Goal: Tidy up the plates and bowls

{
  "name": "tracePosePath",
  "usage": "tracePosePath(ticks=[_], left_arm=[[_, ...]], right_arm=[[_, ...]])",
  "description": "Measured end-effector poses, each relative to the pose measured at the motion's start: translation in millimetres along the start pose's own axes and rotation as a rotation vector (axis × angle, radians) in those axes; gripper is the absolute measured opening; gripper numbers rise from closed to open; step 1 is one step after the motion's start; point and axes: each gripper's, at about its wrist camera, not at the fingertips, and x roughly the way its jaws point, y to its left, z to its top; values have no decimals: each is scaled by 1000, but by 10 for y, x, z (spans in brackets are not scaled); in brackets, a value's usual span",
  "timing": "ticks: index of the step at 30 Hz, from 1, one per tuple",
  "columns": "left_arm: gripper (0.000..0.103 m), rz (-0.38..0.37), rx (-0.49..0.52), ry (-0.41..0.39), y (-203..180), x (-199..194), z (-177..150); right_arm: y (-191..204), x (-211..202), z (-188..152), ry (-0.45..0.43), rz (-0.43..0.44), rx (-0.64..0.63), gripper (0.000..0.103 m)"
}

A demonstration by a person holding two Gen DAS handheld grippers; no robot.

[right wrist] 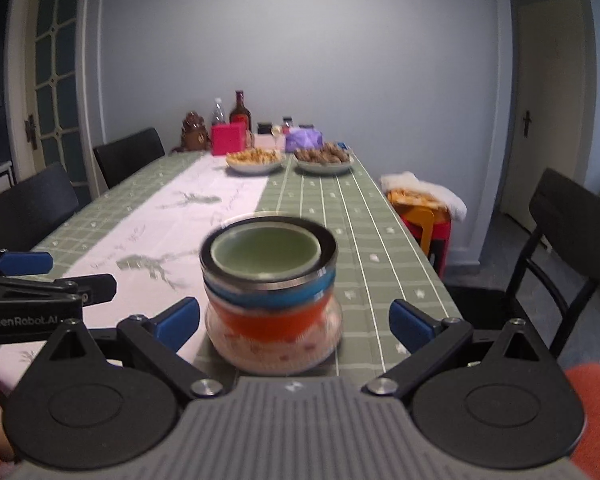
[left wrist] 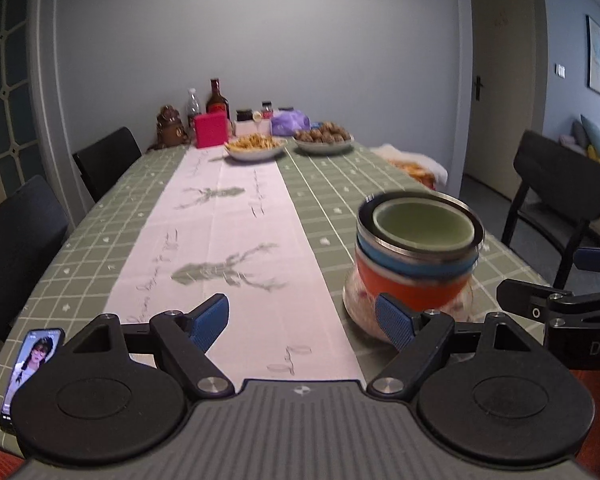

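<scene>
A stack of bowls (left wrist: 416,268) stands on the green checked tablecloth: a patterned glass bowl at the bottom, then an orange one, a blue one, a steel-rimmed one and a pale green one on top. My left gripper (left wrist: 304,322) is open over the white runner, with the stack just beyond its right fingertip. In the right wrist view the same stack (right wrist: 270,292) stands between the wide-open fingers of my right gripper (right wrist: 296,324), and the pads are clear of it. Each gripper shows at the edge of the other's view.
Two plates of food (left wrist: 256,148) (left wrist: 324,140) sit at the far end with bottles, jars and a pink box (left wrist: 211,130). A phone (left wrist: 28,364) lies at the near left edge. Black chairs (right wrist: 568,252) line both sides; a stool with a towel (right wrist: 424,200) stands to the right.
</scene>
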Motion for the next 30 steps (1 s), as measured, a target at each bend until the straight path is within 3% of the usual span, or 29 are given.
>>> tracePosePath(ticks=[8,30], left_arm=[[97,-4,-9,103,-76,183,-265],[97,26,-16,93,-55,147,-257]], right_arm=[[-65,142,-185,89,-22,44,99],[0,192,-197,106,-4,24,99]])
